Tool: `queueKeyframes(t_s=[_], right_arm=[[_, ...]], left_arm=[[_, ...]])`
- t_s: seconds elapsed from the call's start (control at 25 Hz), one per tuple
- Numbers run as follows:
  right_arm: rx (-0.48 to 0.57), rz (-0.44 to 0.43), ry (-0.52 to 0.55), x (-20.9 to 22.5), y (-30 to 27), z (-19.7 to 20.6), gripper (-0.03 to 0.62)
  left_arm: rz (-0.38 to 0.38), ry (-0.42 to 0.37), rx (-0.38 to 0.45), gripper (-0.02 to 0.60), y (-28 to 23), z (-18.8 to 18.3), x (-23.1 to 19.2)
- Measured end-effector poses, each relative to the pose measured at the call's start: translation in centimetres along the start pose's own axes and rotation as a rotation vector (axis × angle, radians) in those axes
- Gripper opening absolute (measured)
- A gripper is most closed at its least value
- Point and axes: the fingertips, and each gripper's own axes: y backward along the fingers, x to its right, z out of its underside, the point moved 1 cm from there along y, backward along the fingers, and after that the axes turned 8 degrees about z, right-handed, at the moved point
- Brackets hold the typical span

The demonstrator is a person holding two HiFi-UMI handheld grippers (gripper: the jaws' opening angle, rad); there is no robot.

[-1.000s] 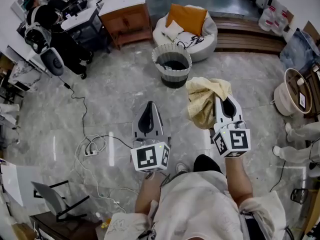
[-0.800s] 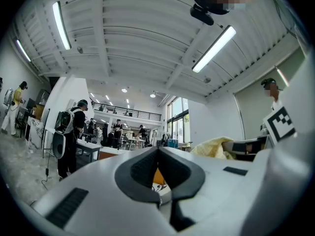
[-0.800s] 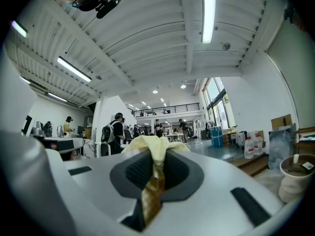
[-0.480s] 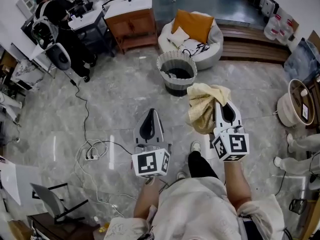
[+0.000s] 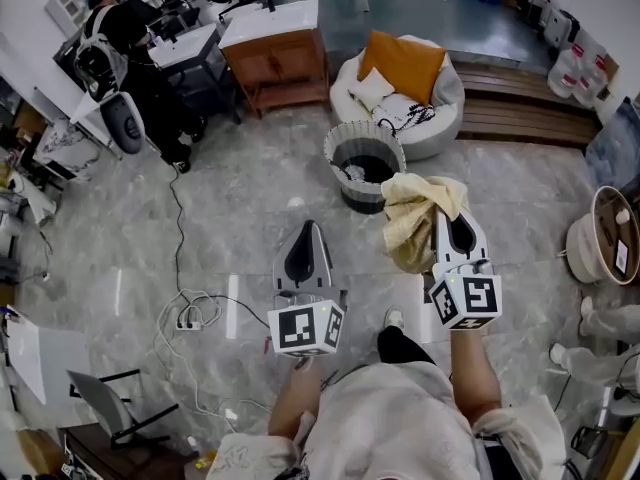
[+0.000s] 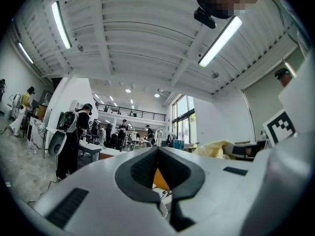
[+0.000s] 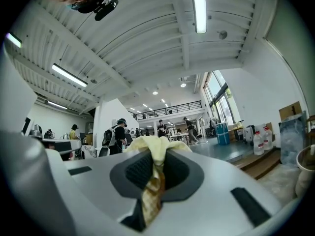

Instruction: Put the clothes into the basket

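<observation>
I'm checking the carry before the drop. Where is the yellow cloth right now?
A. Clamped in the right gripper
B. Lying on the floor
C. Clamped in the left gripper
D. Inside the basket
A: the yellow cloth is pinched between the jaws of the right gripper and hangs from them, not yet in the basket.

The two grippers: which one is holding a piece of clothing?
The right gripper: its jaws are shut on a yellow cloth that bunches up over its tip. The left gripper has its jaws together with nothing between them.
</observation>
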Motion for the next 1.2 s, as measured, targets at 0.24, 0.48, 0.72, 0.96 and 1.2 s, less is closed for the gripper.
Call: queueKeyframes(t_s=[0.24, 0.48, 0.72, 0.96, 1.2], right_arm=[[-0.008, -0.007, -0.031, 3.8, -5.1, 0.3, 0.017], [-0.012, 0.004, -0.053, 8.2, -9.4, 0.7, 0.017], [-0.016, -0.006, -0.055, 11.5, -13.6, 1.1, 0.017], [-0.03, -0.01, -0.059, 12.7, -17.1, 1.7, 0.017], [-0.042, -0.019, -0.036, 11.7, -21.0, 2.8, 0.017]], left_arm=[[-0.001, 0.006, -0.03, 0.003, -6.3, 1.2, 0.9], [0.022, -0.012, -0.042, 0.003, -12.7, 2.3, 2.9], [0.017, -0.017, -0.039, 0.003, -17.9, 3.0, 4.0], [0.012, -0.021, -0.056, 0.003, -21.0, 4.2, 3.2], [0.018, -0.01, -0.084, 0.003, -24.4, 6.3, 0.7]])
